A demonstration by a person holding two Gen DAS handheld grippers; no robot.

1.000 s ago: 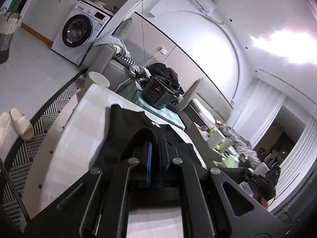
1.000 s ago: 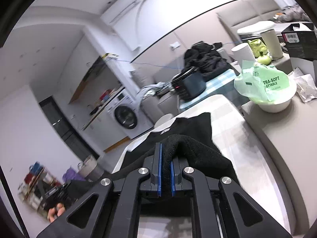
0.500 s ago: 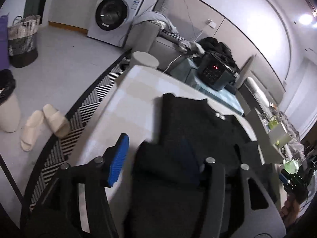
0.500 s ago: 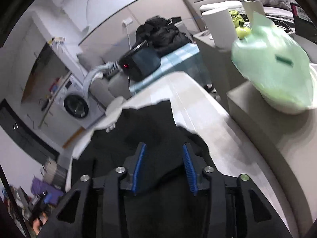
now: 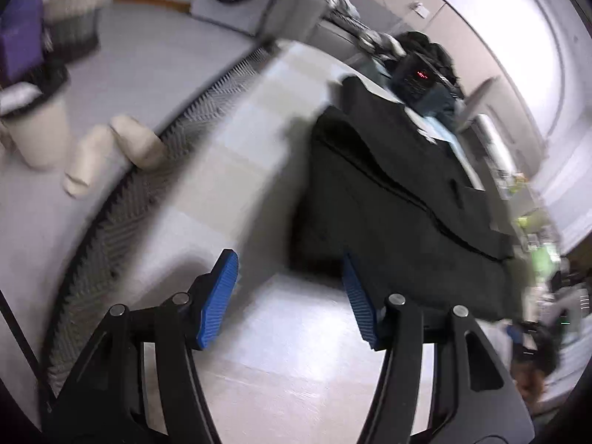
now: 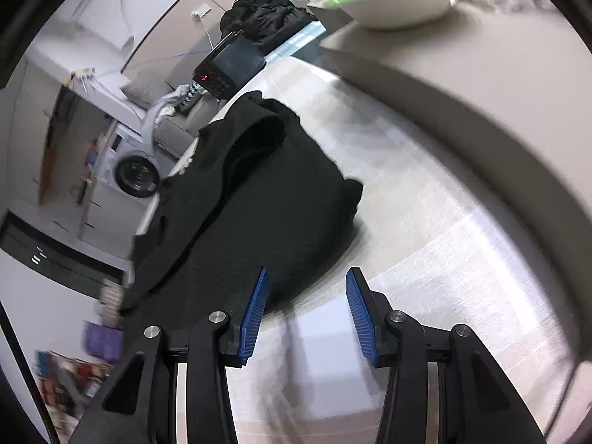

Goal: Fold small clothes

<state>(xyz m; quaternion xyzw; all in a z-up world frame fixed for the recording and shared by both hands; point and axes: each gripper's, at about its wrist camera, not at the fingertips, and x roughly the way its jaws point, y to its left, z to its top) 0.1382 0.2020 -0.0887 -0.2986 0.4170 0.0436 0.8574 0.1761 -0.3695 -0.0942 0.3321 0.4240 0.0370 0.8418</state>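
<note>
Black knit garment lies on the pale glossy tabletop, one fold laid over, still bulky; more folds likely left. Left gripper and right gripper both released, empty, just beside the garment's near edge.

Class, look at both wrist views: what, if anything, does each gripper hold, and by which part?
Nothing. The left gripper and right gripper are open, over bare table; the black garment lies free.
</note>
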